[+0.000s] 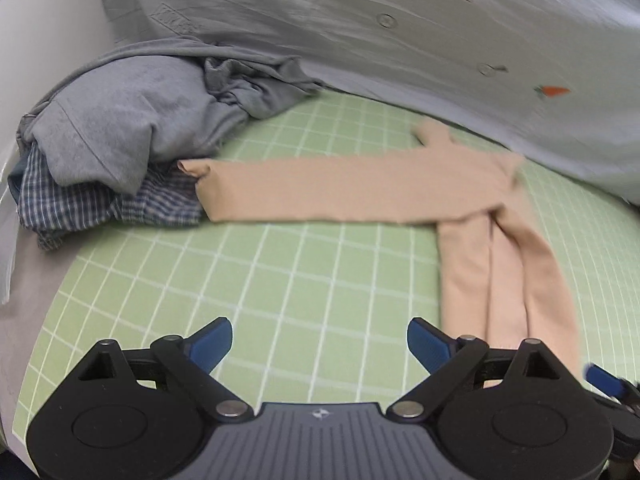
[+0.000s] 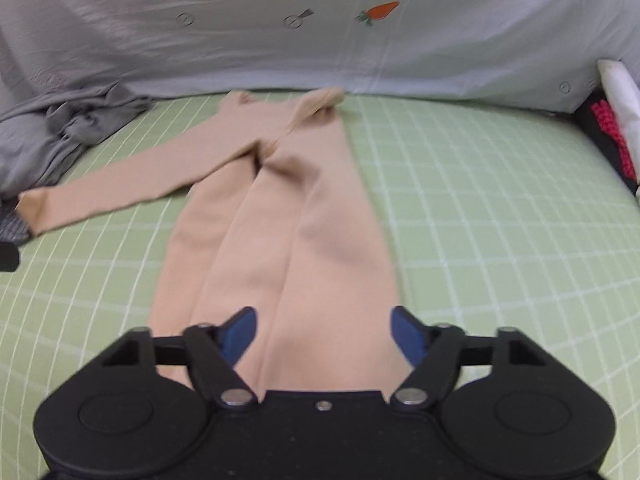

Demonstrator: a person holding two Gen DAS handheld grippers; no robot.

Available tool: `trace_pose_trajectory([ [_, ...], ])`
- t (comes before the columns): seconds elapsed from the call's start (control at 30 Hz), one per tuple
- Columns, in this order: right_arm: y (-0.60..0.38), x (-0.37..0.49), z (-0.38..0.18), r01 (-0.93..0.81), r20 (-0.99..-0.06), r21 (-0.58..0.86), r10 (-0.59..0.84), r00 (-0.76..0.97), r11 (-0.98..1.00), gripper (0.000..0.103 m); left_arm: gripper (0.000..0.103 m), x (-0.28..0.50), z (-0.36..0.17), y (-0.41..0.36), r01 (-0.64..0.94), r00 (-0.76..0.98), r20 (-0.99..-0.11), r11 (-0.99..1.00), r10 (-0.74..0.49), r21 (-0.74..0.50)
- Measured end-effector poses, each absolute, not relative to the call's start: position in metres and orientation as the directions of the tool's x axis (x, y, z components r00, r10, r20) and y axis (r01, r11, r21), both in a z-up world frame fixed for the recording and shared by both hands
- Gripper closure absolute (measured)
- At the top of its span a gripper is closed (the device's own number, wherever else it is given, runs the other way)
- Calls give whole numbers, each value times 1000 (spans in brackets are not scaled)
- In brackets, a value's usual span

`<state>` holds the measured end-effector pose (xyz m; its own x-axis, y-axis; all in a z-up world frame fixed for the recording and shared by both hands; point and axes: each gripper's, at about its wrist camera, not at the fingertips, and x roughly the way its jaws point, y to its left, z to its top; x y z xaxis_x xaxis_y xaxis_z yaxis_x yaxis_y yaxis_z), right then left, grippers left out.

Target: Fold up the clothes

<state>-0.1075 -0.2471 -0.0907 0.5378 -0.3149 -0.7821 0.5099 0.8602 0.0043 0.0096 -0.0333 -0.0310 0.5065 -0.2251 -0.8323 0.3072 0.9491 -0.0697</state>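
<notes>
Both grippers hang released: our left gripper [image 1: 320, 346] spreads its blue pads over bare green checked mat [image 1: 248, 280], and our right gripper [image 2: 323, 332] gapes directly above the garment, grasping nothing.

Going left to right in the left wrist view, a heap of grey knit and blue plaid clothes [image 1: 120, 140] sits at ten o'clock. The beige stretchy long-sleeved top [image 1: 344, 190] runs from there across to two o'clock, its body trailing down toward four o'clock. A pale grey carrot-print sheet [image 1: 400, 20] stands behind at twelve.

In the right wrist view one sleeve [image 2: 132, 184] sticks out toward nine o'clock.

We judge the next fold is bringing that sleeve in over the body. We should pinch its cuff, lift low, and lay it flat without dragging the body askew.
</notes>
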Motion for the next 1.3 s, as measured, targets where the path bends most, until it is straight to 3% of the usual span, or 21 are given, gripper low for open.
trace_pose_trajectory([
  [0.17,-229,-111,-103,479,-799,18,-276,535,877,63,9,-14,-29,-19,354,504,-829,933,-243,-58],
  [0.2,-226,-111,-105,472,-802,10,-275,531,881,79,9,-18,-29,-16,364,503,-829,930,-246,-55],
  [0.27,-222,-113,-107,461,-798,-1,-279,535,887,101,9,-25,-28,-9,371,503,-828,927,-247,-51],
  [0.57,-185,-143,-57,433,-682,-58,-352,641,900,101,9,-35,-34,23,347,488,-838,935,-243,-69],
  [0.73,-184,-137,-99,426,-789,-6,-266,554,905,100,9,-36,-36,28,351,477,-842,933,-251,-79],
  [0.83,-189,-139,-100,448,-806,48,-230,545,893,89,9,-36,-33,30,361,486,-836,930,-255,-73],
  [0.9,-191,-141,-91,467,-794,75,-231,562,881,61,9,-33,-33,31,350,486,-837,934,-252,-78],
  [0.97,-193,-141,-82,491,-775,67,-265,574,868,48,9,-27,-33,33,334,485,-837,938,-252,-88],
  [1.07,-199,-136,-73,518,-755,61,-300,583,853,18,9,-16,-32,34,312,489,-836,945,-250,-100],
  [1.17,-206,-130,-68,530,-748,64,-311,586,845,11,9,-1,-31,32,294,497,-832,950,-246,-106],
  [1.2,-209,-127,-68,533,-751,61,-313,582,844,1,9,6,-31,31,288,499,-831,952,-245,-108],
  [1.3,-217,-114,-71,524,-755,50,-312,577,850,0,9,27,-32,27,267,505,-829,957,-238,-113],
])
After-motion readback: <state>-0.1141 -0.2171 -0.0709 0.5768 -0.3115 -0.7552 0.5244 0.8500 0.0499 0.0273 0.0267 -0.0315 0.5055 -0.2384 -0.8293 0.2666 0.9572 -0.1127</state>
